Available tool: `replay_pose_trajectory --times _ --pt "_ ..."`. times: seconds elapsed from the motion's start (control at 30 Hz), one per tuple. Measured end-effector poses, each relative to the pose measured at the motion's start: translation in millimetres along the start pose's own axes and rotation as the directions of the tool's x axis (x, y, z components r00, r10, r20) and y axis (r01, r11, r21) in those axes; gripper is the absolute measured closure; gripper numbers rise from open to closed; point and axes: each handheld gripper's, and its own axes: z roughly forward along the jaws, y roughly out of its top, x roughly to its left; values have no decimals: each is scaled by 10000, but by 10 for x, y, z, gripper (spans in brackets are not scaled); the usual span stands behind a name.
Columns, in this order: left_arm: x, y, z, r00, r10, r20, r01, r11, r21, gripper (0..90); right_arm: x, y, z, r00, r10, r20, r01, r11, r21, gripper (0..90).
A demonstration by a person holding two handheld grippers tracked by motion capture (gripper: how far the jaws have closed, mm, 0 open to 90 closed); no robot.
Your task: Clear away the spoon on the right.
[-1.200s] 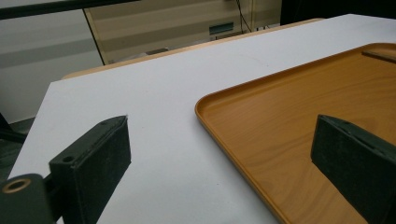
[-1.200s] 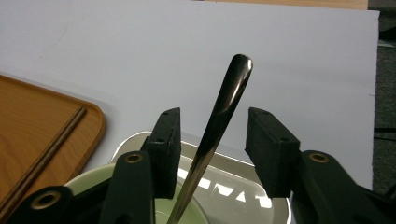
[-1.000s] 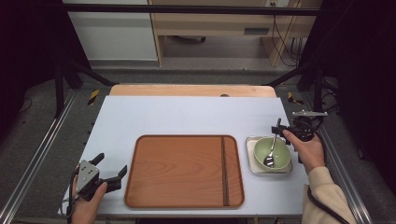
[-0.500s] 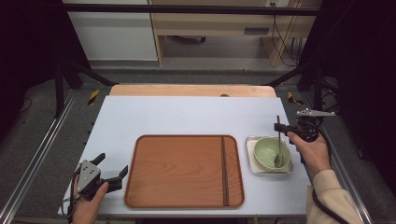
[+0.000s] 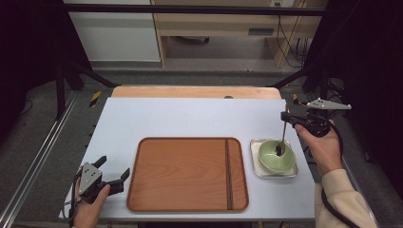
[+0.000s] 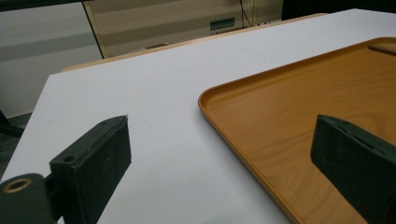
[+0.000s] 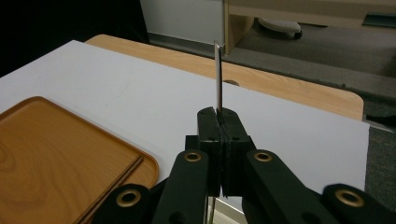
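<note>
Your right tongs (image 5: 285, 117) are clenched on the thin metal handle of a spoon (image 5: 282, 137), which hangs upright with its bowl end inside the round, glossy green bowl (image 5: 275, 156). That bowl sits in a small square metal tray (image 5: 256, 168) just right of the wooden tray (image 5: 187, 173), a smooth, round-cornered board with a raised lip and one groove. Your left tongs (image 5: 114, 172) are released, holding nothing, just left of the wooden tray. Beyond it the matte white worktop (image 5: 190, 116) lies bare.

Grey floor (image 5: 209, 76) w/ pale wood cabinet (image 5: 214, 23), white panel (image 5: 114, 33), dark surrounds.
</note>
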Motion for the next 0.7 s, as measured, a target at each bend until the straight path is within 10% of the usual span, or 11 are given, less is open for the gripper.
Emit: replay_pose_trajectory --times 0.7 --pt "43 -6 -11 9995 -256 209 260 9995 -181 46 198 211 -70 9990 -446 -66 444 9986 -280 895"
